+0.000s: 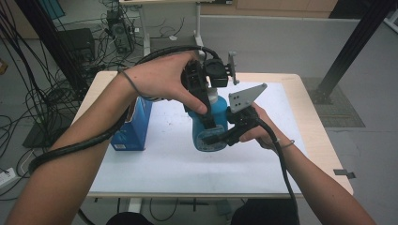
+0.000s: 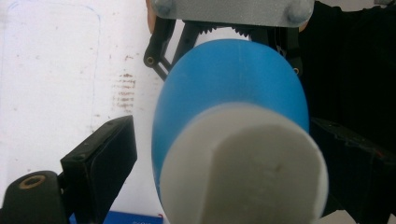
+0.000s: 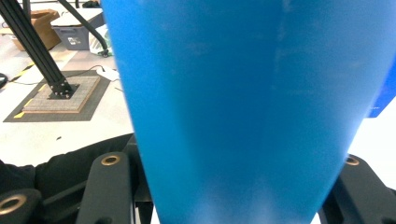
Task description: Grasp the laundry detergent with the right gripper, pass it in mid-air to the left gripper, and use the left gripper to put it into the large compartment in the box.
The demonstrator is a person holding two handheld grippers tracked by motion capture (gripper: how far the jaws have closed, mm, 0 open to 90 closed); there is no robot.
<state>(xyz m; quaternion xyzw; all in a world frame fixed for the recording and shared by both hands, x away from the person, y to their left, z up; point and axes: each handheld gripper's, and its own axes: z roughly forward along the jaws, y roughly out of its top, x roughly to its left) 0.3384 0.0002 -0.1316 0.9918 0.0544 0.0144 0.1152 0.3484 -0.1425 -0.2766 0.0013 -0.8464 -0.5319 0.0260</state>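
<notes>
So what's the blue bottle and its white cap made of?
The bottle looks like plastic: smooth, evenly blue, with a soft dull sheen and no seams. The cap also seems plastic, matt white with flat moulded faces, though it is blurred. The right gripper holds the bottle.

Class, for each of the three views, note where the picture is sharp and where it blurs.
High view: even light, blue bottle reasonably sharp. Left gripper view: white cap close and soft-edged, white table stains clearer. Right gripper view: the bottle's wall a smooth blur, floor behind sharper.
</notes>
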